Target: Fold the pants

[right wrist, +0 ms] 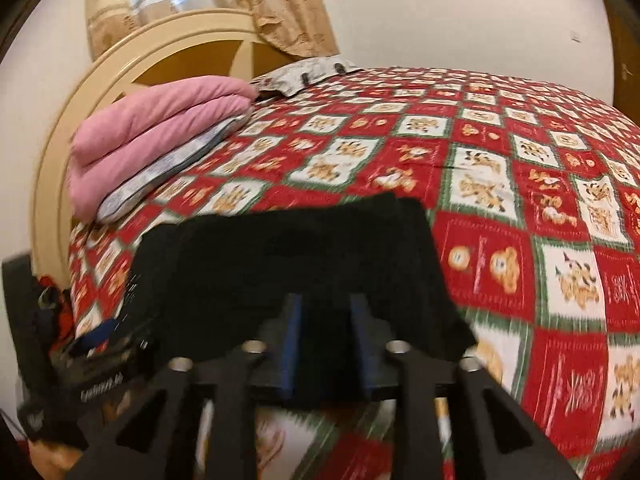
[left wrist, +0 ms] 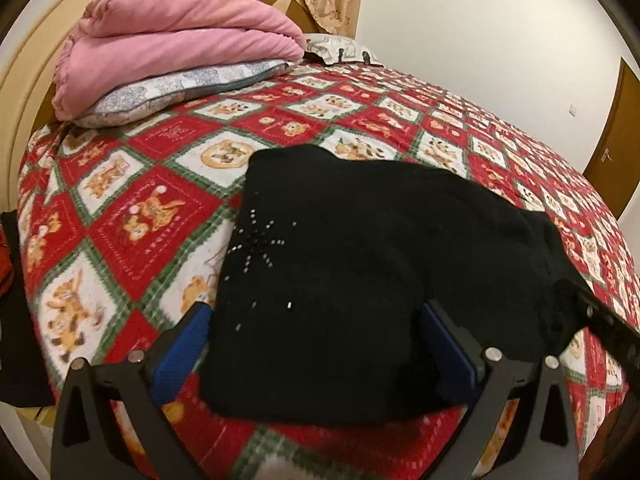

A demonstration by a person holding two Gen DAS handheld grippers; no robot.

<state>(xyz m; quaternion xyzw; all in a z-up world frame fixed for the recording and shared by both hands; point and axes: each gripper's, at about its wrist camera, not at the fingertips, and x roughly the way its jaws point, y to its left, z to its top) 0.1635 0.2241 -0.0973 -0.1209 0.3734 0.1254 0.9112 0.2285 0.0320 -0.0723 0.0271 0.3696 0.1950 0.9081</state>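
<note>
A: In the left wrist view, where are the pants?

B: The black pants point(left wrist: 360, 280) lie as a folded slab on the red patchwork bedspread point(left wrist: 132, 208), filling the lower centre of the frame, studs showing at centre left. The left gripper point(left wrist: 316, 340) straddles the near edge with its jaws spread wide, one blue pad on each side of the cloth. I judge it is there to steady or square the fold, not to pinch it.

A: And what is in the upper left?

B: A pink blanket point(left wrist: 180, 44) stacked on a pillow point(left wrist: 180, 92), well apart from the work, so the middle of the bed stays free.

A: Now the right wrist view?

B: It is blurred. The pants point(right wrist: 300, 248) sit at lower centre, and the right gripper point(right wrist: 326, 336) has its jaws narrow, with dark fabric between the pads. It looks like a grip on the near edge, though I cannot be sure.
</note>
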